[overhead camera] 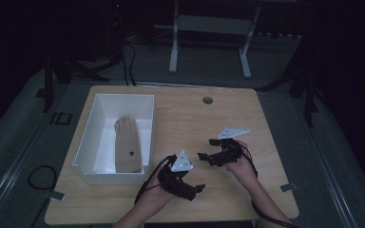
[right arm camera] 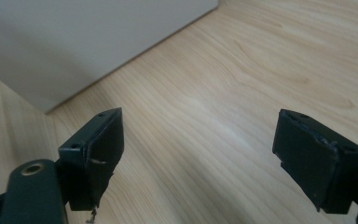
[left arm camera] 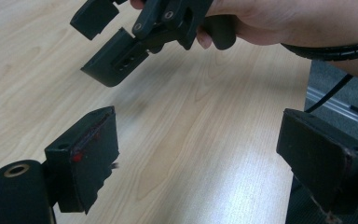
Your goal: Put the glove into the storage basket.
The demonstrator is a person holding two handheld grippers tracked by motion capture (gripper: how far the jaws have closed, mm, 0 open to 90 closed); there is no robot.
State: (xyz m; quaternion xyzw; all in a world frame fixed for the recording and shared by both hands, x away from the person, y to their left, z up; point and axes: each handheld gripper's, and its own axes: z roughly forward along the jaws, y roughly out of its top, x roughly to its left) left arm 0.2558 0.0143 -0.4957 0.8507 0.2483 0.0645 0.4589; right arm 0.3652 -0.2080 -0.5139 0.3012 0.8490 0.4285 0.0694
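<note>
A tan glove [overhead camera: 126,142] lies flat inside a white box [overhead camera: 86,135] on the left half of the wooden table [overhead camera: 195,118]. My left gripper [overhead camera: 195,191] hovers near the front edge, right of the box, open with nothing between its jaws [left arm camera: 205,154]. My right gripper [overhead camera: 207,148] sits a little farther back and to the right, also open and empty [right arm camera: 205,154]. The left gripper view looks across bare wood at the right gripper [left arm camera: 112,42] and the hand holding it. In the right gripper view the box's white outer wall [right arm camera: 74,42] stands ahead to the left.
A round cable hole [overhead camera: 207,100] sits near the table's far edge. Beyond the table stand the white legs of another desk [overhead camera: 173,47]. A cable [overhead camera: 38,175] loops on the floor at the left. The room around is dark.
</note>
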